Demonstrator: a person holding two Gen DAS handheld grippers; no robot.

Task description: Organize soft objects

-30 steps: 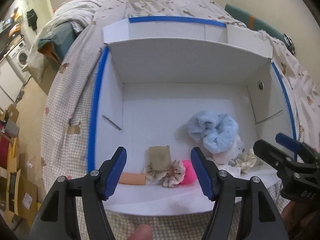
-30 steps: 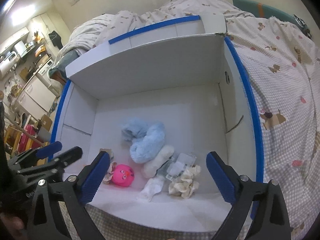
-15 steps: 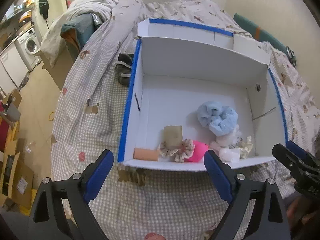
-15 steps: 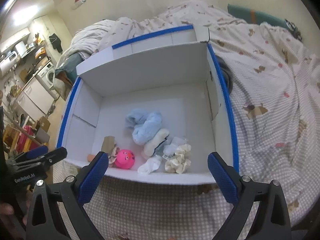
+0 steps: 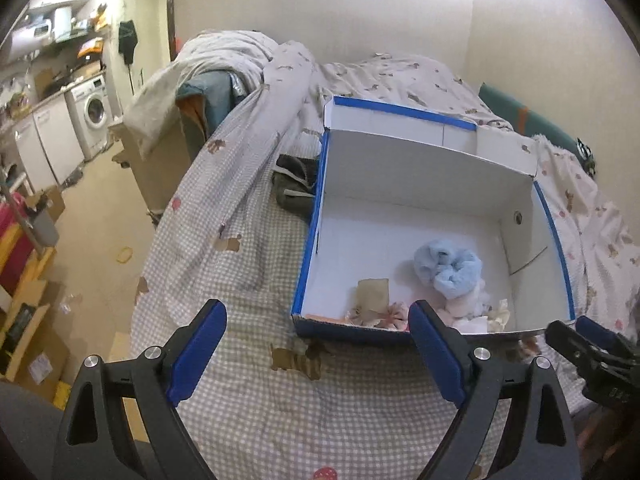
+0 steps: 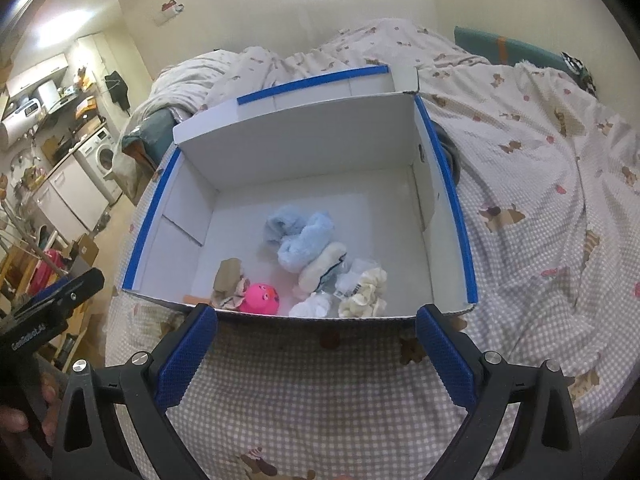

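A white cardboard box with blue-taped rims (image 5: pixel 308 248) (image 6: pixel 456 216) sits on the bed. Inside lie a fluffy light-blue item (image 5: pixel 448 266) (image 6: pixel 300 236), a pink plush toy (image 6: pixel 259 299), a tan cloth (image 5: pixel 373 292) (image 6: pixel 228 274), a frilly scrunchie (image 5: pixel 390 314), white socks (image 6: pixel 320 272) and a cream scrunchie (image 6: pixel 366 294). My left gripper (image 5: pixel 318 350) is open and empty, held above the bedspread in front of the box's near left corner. My right gripper (image 6: pixel 316 354) is open and empty, in front of the box's near wall.
The checked bedspread (image 5: pixel 248 380) (image 6: pixel 520 208) covers the bed, with a rumpled duvet (image 5: pixel 224 64) at the back. A dark garment (image 5: pixel 294 186) lies beside the box's left wall. To the left are the floor, a washing machine (image 5: pixel 94 114) and cardboard boxes.
Both grippers have pulled back and up, out of the box, to above the bedspread in front of it. The left gripper's jaws have opened wider. The box contents have not moved.
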